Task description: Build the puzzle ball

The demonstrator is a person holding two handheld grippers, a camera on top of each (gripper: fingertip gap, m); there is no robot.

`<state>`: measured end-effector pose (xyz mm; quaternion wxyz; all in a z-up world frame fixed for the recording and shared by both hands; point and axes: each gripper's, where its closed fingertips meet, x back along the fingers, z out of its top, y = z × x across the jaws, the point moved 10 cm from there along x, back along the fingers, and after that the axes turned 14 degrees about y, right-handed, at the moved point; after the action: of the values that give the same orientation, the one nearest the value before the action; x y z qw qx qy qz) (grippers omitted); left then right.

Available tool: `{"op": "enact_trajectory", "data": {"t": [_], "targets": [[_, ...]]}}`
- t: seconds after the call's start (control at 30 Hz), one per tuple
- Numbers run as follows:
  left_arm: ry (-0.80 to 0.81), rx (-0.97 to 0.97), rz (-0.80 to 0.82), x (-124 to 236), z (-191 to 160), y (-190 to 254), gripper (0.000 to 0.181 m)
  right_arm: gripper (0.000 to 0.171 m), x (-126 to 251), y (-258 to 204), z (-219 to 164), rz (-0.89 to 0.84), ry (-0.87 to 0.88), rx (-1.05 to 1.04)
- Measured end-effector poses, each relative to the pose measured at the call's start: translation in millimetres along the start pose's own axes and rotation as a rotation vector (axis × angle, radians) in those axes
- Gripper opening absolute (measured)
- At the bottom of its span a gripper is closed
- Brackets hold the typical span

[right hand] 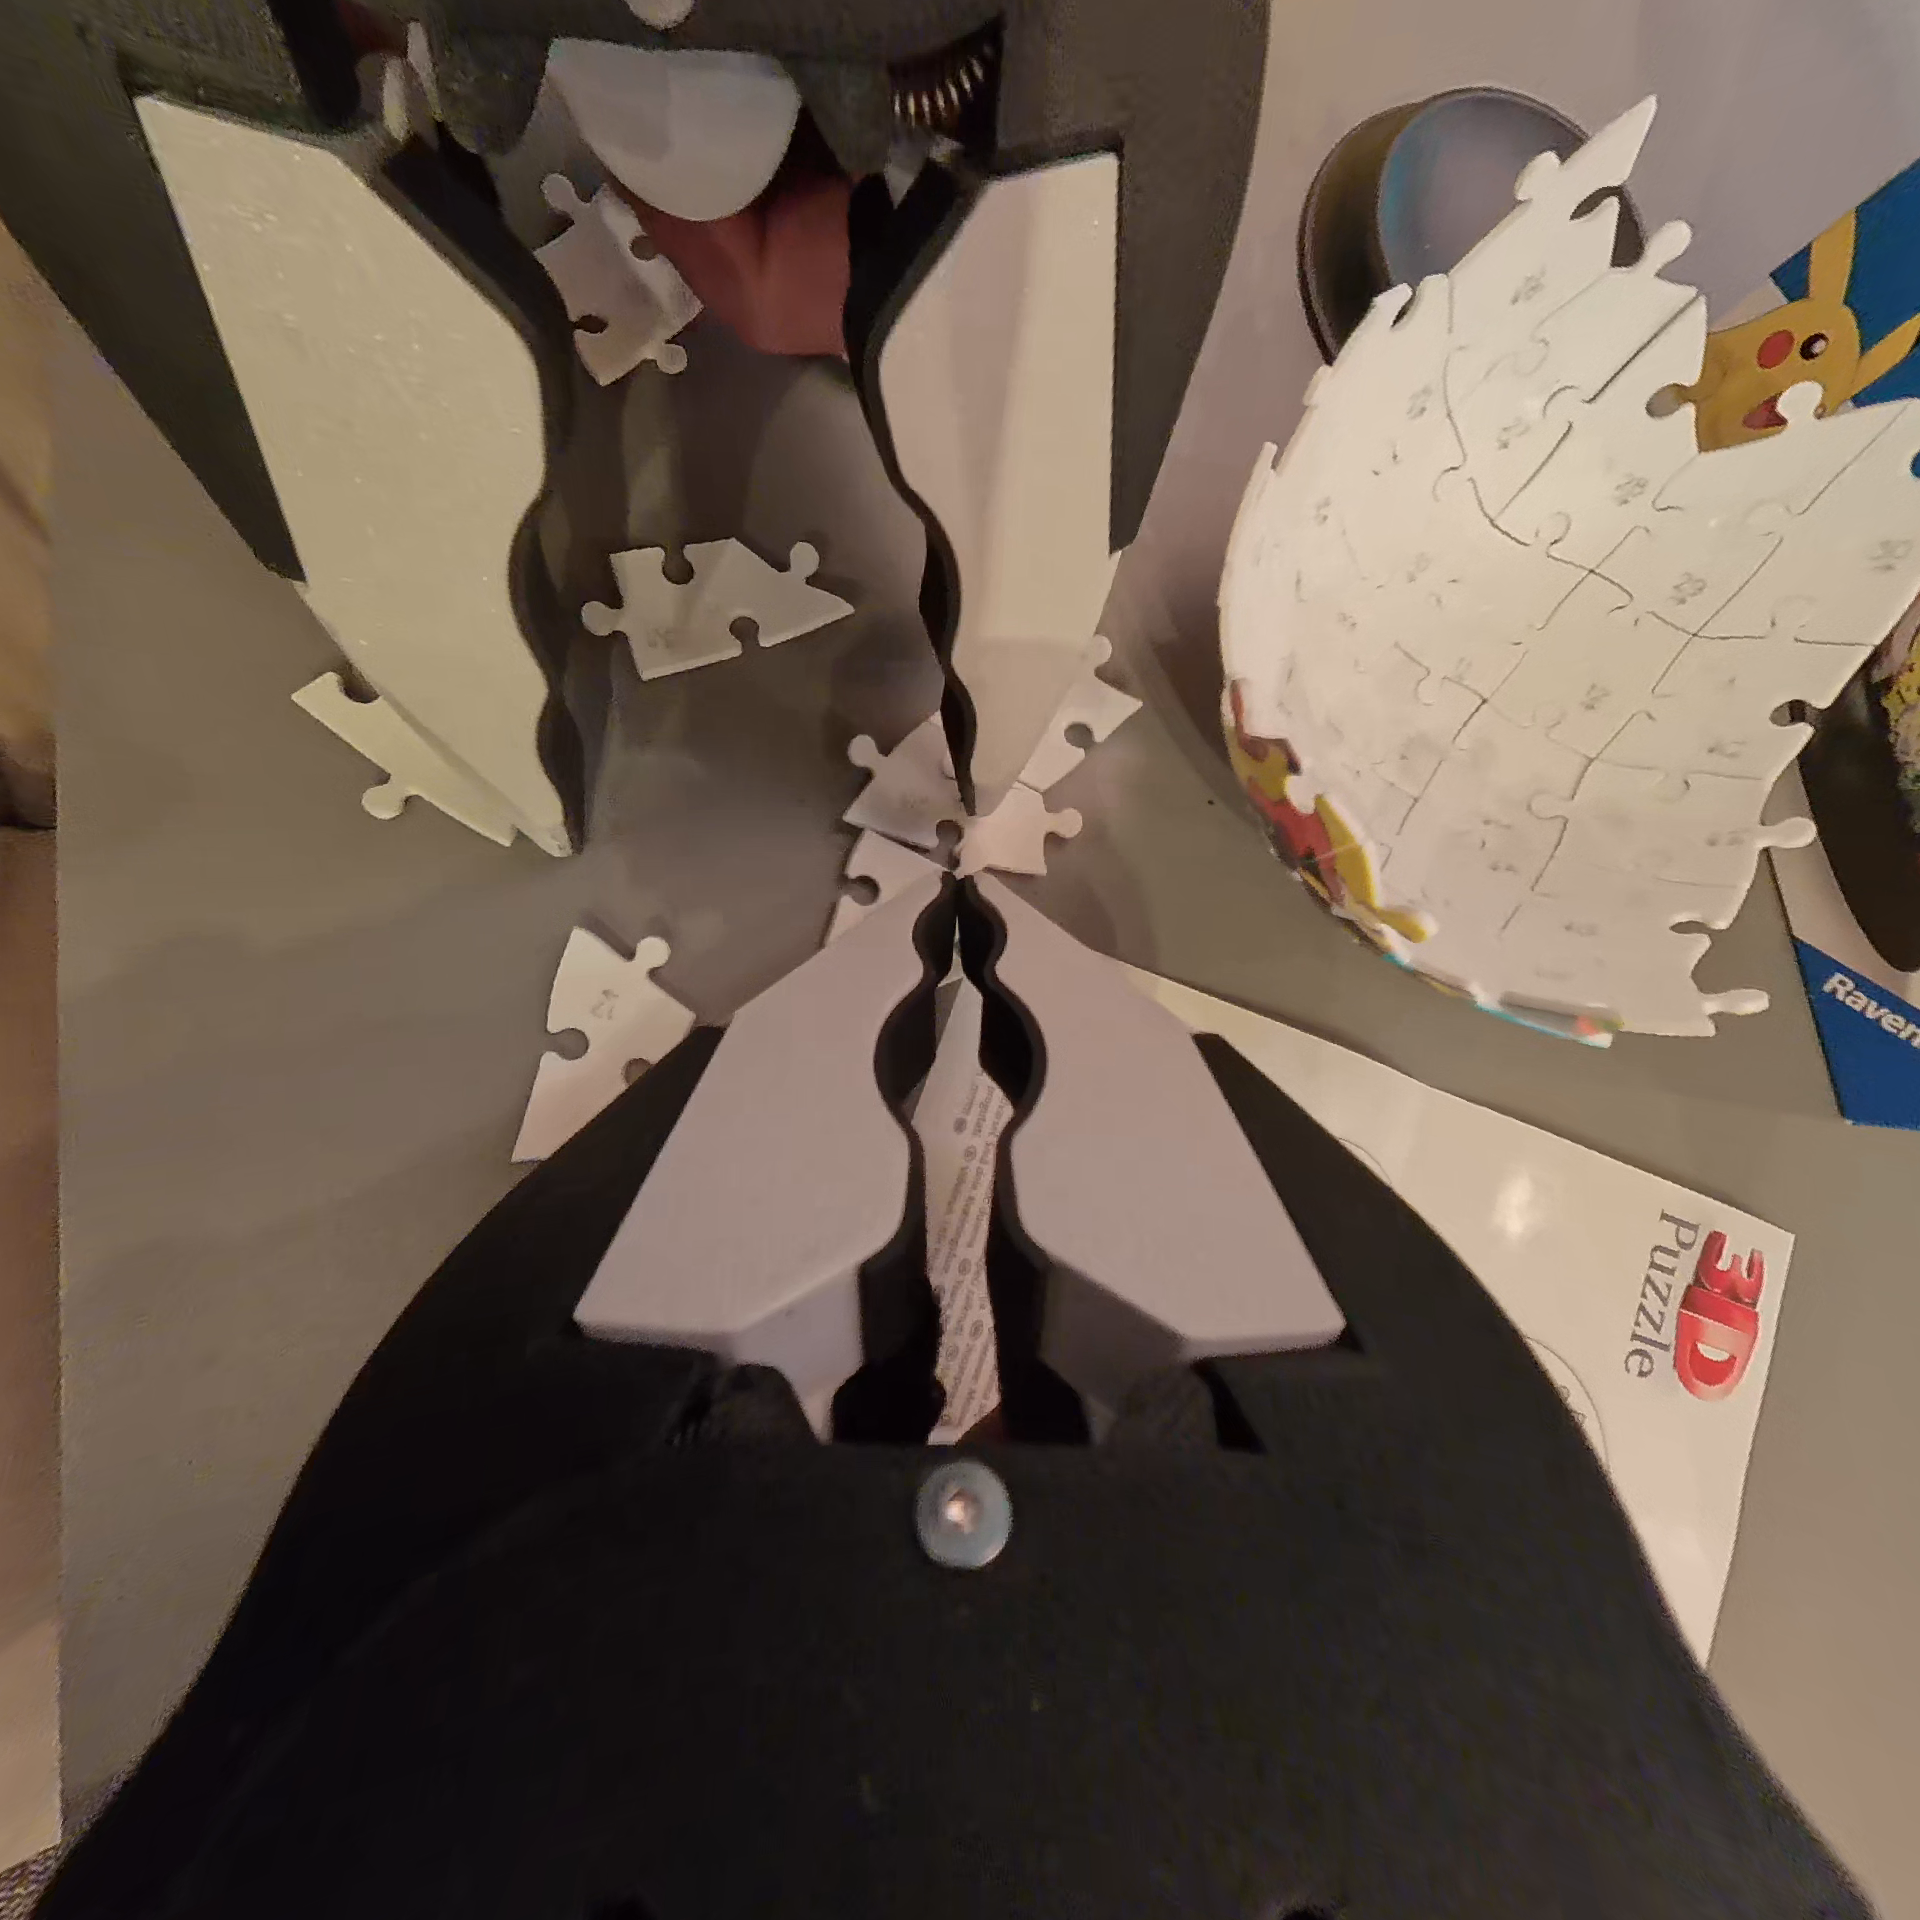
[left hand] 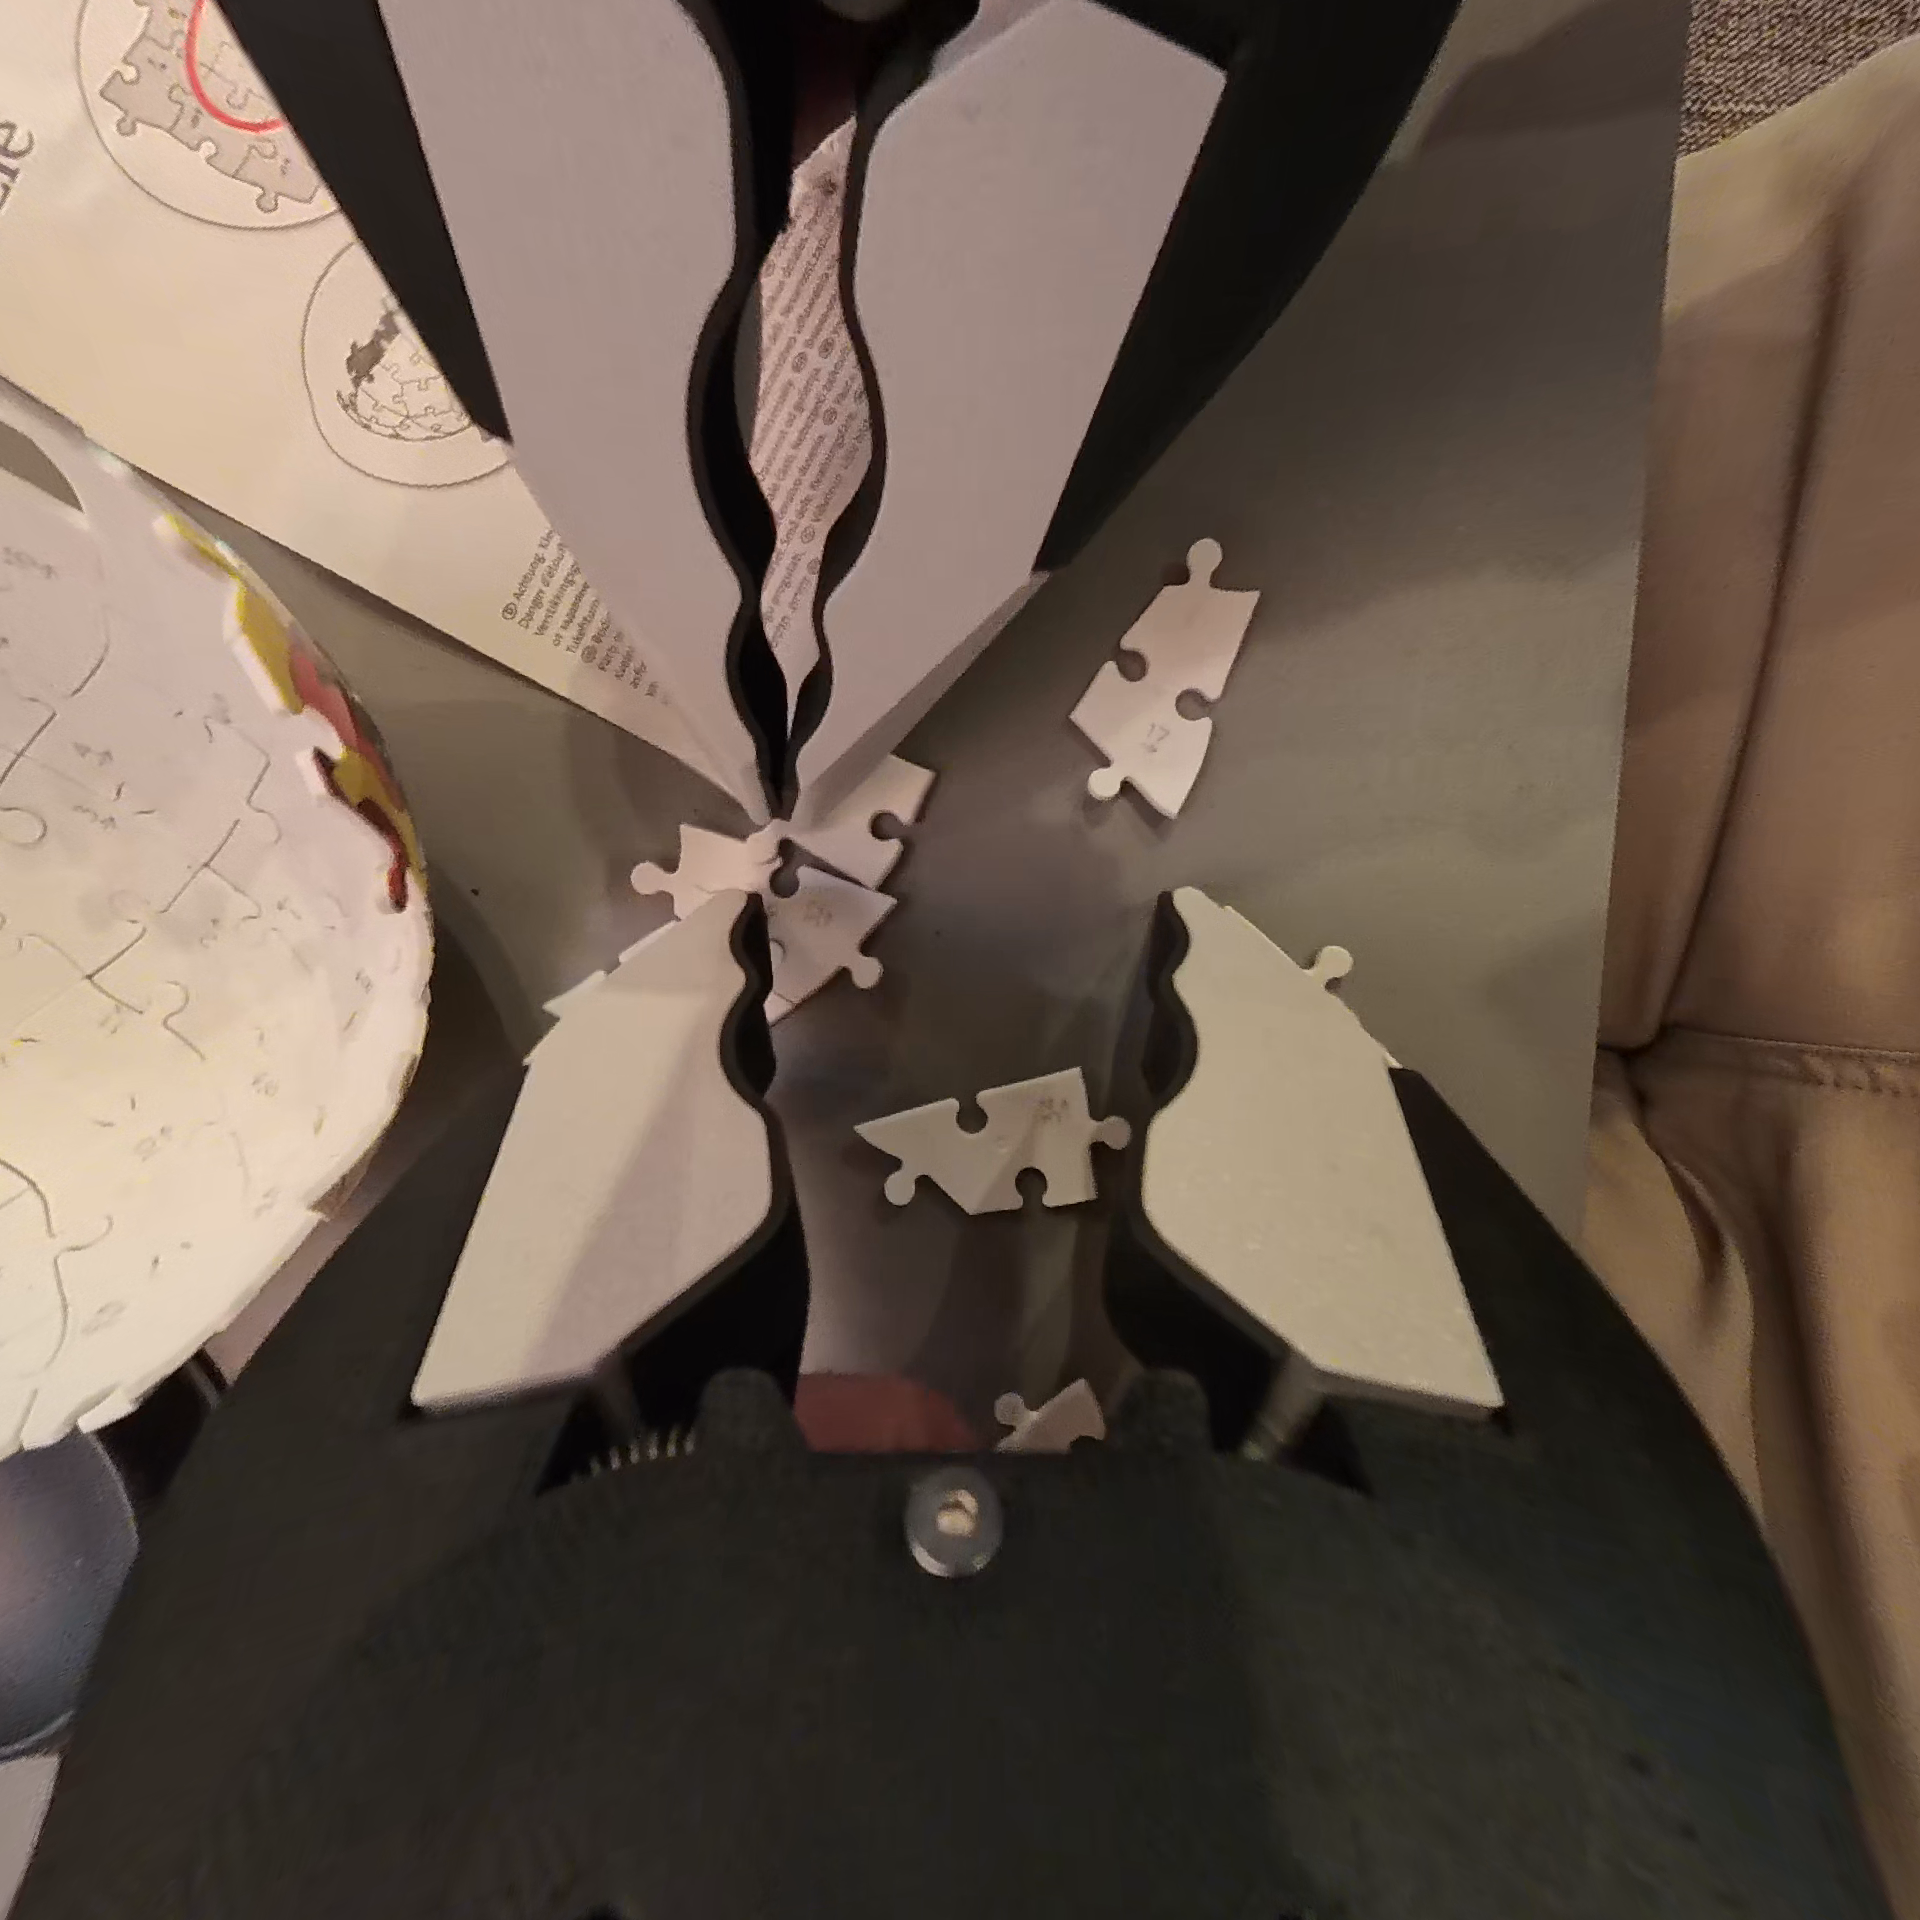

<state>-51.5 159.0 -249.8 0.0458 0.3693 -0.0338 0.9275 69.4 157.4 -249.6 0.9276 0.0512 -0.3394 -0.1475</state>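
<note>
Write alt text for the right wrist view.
The right gripper is shut on a white puzzle piece in a small cluster on the grey table, tip to tip with the open left gripper opposite. A half-built puzzle ball sits right, loose pieces left.

Puzzle ball blurred, cut off left

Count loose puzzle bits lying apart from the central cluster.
4: upper-right piece; middle piece inside the left gripper; lower piece near its base; edge piece half under its right finger. Others may be hidden.
</note>
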Motion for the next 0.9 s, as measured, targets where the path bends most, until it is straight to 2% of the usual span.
{"op": "enact_trajectory", "data": {"t": [0.37,0.53,0.73,0.9], "targets": [[0.019,0.002,-0.002,0.2,-1.3,0.6,0.070,0.000,-4.7,-6.2,3.5,0.040,0.037,0.044],[0.021,0.001,-0.003,0.2,-1.5,1.5,0.072,0.000,1.3,0.9,3.3,-0.023,0.009,0.030],[0.030,0.004,-0.002,0.3,-2.1,1.8,0.071,0.000,-6.3,-3.0,3.6,-0.018,-0.011,0.040],[0.017,0.002,-0.007,1.3,-1.7,2.2,0.072,0.000,3.0,-3.1,7.9,-0.036,-0.001,0.041]]}}
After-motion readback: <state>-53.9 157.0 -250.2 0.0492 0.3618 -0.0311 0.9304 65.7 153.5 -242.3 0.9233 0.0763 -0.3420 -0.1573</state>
